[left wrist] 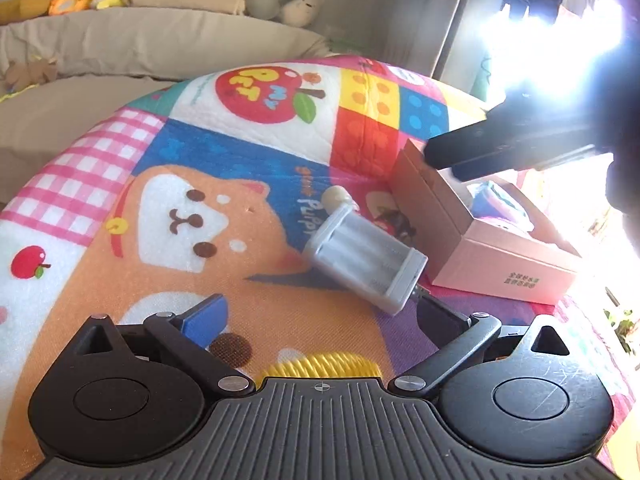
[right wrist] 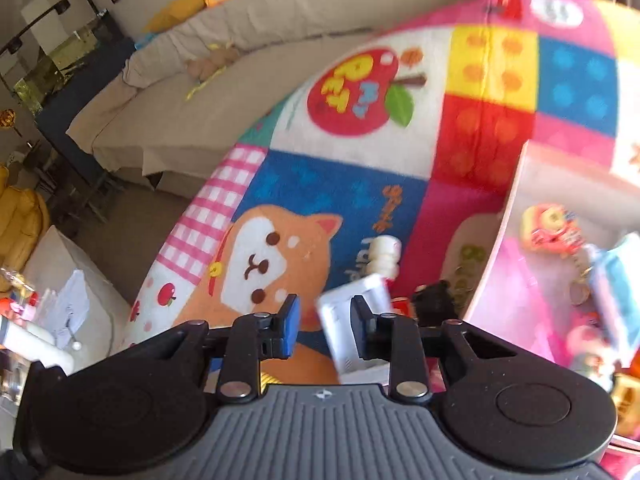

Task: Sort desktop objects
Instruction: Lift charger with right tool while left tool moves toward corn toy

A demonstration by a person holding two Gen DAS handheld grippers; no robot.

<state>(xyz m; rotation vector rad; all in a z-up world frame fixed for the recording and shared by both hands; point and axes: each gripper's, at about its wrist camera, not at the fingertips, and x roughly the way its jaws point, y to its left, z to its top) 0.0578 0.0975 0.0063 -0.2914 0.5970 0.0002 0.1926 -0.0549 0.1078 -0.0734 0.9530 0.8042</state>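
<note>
A grey battery holder lies tilted on the colourful cartoon mat, just ahead of my left gripper, which is open and empty around it at a distance. A small white ribbed piece lies just beyond the holder. A pink open box stands to the right with small toys inside. My right gripper is open, high above the mat; the holder shows between its fingers, far below. The white piece and box with toys also show.
A yellow ribbed object sits close under my left gripper. A small black item lies beside the box. A beige sofa with plush toys runs behind the table. Strong window glare fills the right side of the left wrist view.
</note>
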